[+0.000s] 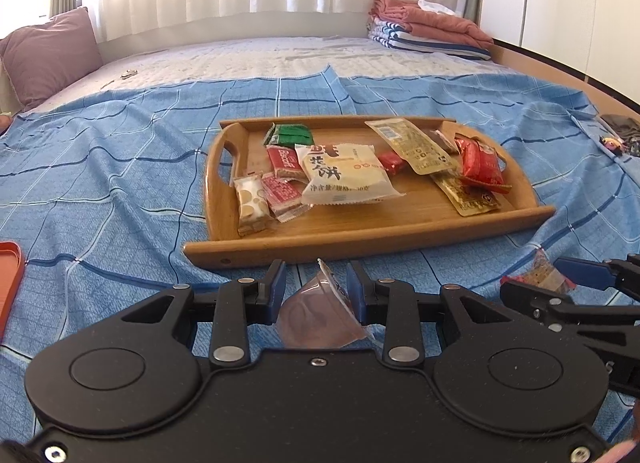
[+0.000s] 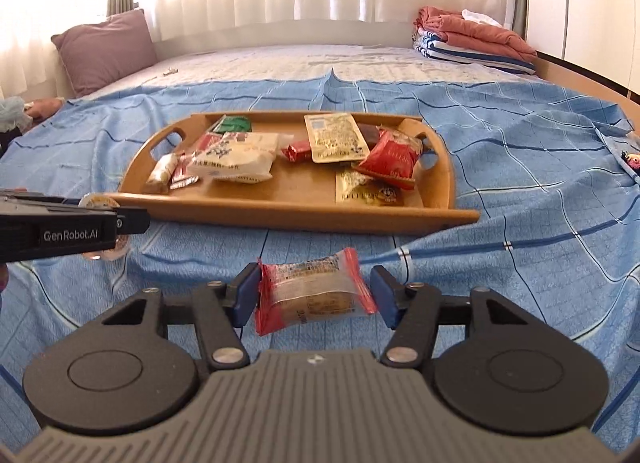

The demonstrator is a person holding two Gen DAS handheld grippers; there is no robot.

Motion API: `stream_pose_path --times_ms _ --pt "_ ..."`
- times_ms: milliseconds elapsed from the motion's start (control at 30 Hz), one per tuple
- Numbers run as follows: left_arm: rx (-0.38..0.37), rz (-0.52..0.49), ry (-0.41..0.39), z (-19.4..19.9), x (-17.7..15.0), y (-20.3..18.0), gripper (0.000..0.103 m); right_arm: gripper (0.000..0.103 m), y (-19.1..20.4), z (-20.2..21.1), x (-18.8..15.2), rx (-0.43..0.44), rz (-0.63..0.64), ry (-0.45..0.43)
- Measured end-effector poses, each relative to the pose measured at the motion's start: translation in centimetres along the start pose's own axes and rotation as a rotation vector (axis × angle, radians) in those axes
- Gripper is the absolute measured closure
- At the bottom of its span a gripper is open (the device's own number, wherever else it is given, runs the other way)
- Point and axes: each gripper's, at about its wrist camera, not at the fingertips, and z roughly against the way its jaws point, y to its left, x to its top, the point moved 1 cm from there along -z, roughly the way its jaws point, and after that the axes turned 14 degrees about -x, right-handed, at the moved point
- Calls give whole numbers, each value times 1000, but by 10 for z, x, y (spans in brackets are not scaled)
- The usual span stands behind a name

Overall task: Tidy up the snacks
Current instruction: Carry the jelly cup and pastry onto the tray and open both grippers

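Observation:
A wooden tray (image 1: 360,229) sits on the blue bedspread and holds several snack packets, among them a large white pastry pack (image 1: 344,175) and a red pack (image 1: 480,163). My left gripper (image 1: 316,291) is shut on a clear brown jelly cup (image 1: 320,315), held just in front of the tray's near rim. My right gripper (image 2: 314,291) is shut on a clear red-edged pastry packet (image 2: 314,291), held above the bedspread before the tray (image 2: 280,215). The left gripper (image 2: 72,231) shows at the left of the right wrist view, the right gripper (image 1: 560,283) at the right of the left wrist view.
A red lid or box edge (image 1: 10,279) lies at the far left on the bedspread. A mauve pillow (image 2: 106,49) and folded blankets (image 2: 476,41) are at the bed's far end. Small items (image 1: 618,135) lie at the right bed edge.

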Motion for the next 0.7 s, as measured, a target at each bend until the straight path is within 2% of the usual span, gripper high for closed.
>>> stream_pose_path --times_ms 300,467,700 --pt "6 -3 -34 -2 30 10 71 41 -8 -6 46 6 -29 -37" --pt "-9 28 -52 -10 53 21 71 41 -9 -19 70 27 -34 -40" --pt "-73 92 -2 -43 91 46 71 41 -4 -50 105 40 -22 11"
